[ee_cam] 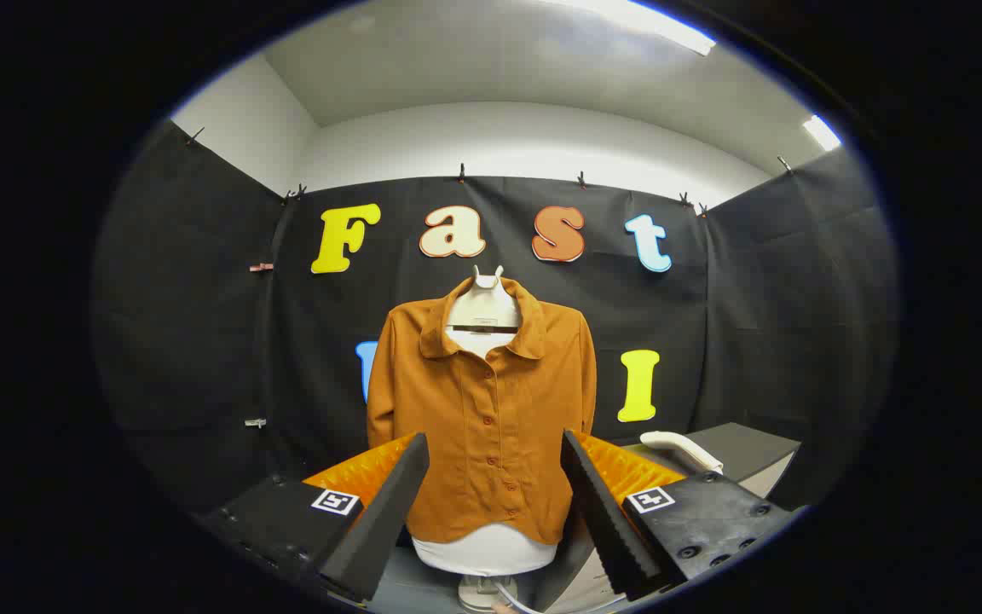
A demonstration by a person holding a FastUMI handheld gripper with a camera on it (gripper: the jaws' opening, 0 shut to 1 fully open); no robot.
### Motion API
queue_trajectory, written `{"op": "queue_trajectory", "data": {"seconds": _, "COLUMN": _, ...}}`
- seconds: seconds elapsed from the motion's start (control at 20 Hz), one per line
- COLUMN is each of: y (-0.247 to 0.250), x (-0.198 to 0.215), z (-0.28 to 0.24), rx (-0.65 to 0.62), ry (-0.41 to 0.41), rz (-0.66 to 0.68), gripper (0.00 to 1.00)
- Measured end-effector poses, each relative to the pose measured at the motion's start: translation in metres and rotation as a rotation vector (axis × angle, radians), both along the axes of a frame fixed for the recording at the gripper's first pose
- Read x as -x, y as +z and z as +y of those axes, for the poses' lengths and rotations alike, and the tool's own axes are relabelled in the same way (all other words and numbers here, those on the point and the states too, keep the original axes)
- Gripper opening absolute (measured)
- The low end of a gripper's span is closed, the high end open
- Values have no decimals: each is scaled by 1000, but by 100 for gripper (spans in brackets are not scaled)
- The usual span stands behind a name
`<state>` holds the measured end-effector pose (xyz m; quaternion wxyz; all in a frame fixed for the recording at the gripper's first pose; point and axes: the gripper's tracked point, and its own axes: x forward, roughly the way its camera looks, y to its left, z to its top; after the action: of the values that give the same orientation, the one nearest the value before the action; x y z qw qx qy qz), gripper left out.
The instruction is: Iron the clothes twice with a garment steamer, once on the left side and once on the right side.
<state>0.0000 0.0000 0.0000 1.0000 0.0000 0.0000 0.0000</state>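
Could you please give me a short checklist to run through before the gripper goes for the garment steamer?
1. Gripper open and holding nothing: ok, its fingers stand wide apart.
2. Garment steamer located: ok, a white handle lies on the dark table, beyond the right finger.
3. Way to the steamer free: cannot tell, the finger hides part of it.
4. Shirt in place: ok, it hangs buttoned on the white mannequin, straight ahead between the fingers.
5. Steamer's hose free: cannot tell; a white cable shows at the mannequin's foot.
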Motion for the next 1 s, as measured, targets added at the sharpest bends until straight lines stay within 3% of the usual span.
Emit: {"op": "queue_trajectory", "data": {"seconds": 1.0, "y": -5, "x": -3, "z": 1, "rx": 5, "ry": -12, "rz": 17, "gripper": 98}}
